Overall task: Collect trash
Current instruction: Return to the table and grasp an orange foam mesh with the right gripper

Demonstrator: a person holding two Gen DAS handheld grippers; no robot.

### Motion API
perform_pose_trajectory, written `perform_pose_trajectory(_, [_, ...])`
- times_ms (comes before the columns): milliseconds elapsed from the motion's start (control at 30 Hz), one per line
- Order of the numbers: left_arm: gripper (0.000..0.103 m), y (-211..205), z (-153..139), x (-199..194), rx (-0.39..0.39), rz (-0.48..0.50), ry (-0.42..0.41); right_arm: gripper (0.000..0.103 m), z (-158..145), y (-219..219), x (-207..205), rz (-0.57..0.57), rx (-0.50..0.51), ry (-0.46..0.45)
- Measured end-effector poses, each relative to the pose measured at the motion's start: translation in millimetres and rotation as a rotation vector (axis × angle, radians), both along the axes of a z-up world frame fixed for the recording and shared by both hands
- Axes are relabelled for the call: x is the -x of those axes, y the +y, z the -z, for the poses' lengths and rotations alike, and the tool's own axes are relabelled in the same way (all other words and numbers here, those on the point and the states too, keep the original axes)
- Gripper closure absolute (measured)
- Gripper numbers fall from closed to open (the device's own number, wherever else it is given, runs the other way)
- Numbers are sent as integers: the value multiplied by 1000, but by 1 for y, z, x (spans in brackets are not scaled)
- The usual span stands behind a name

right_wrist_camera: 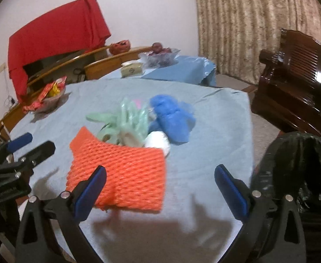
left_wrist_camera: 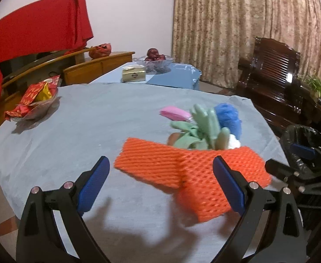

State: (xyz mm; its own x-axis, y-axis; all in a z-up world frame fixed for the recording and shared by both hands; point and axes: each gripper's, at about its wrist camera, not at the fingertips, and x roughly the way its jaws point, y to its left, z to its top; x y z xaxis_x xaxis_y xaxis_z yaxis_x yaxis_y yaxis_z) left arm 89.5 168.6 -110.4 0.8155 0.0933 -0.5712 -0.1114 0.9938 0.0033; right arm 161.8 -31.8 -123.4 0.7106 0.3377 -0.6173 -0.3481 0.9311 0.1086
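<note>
An orange foam net (left_wrist_camera: 182,171) (right_wrist_camera: 125,175) lies on the grey-blue tablecloth (left_wrist_camera: 83,131) (right_wrist_camera: 215,131), closest to both grippers. Behind it sit pale green gloves (left_wrist_camera: 202,127) (right_wrist_camera: 127,118), a blue crumpled cover (left_wrist_camera: 228,116) (right_wrist_camera: 171,116), a pink piece (left_wrist_camera: 174,112) and a white wad (left_wrist_camera: 234,141) (right_wrist_camera: 158,141). My left gripper (left_wrist_camera: 161,171) is open just before the net, which reaches past its right finger. My right gripper (right_wrist_camera: 160,179) is open too, with the net's right half between its fingers. A bin lined with a black bag (left_wrist_camera: 307,146) (right_wrist_camera: 298,175) stands off the table's right edge.
A dish of red and yellow wrappers (left_wrist_camera: 35,100) (right_wrist_camera: 50,96) sits at the table's left. Beyond lie a second table with a fruit bowl (left_wrist_camera: 158,62) (right_wrist_camera: 160,54) and a tissue box (left_wrist_camera: 134,74), a red-draped sideboard (left_wrist_camera: 37,32) and a dark wooden chair (left_wrist_camera: 276,72) (right_wrist_camera: 300,76).
</note>
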Motion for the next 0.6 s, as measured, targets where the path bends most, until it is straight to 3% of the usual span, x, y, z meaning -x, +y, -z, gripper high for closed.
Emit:
perform_pose_trajectory(333, [11,26,7,1,10,-52,16,8,27,29,-13,-42,50,55])
perform_pose_trajectory(600, [11,31,10,-1,15,-62,24,38,33,34,-13,-105,34,100])
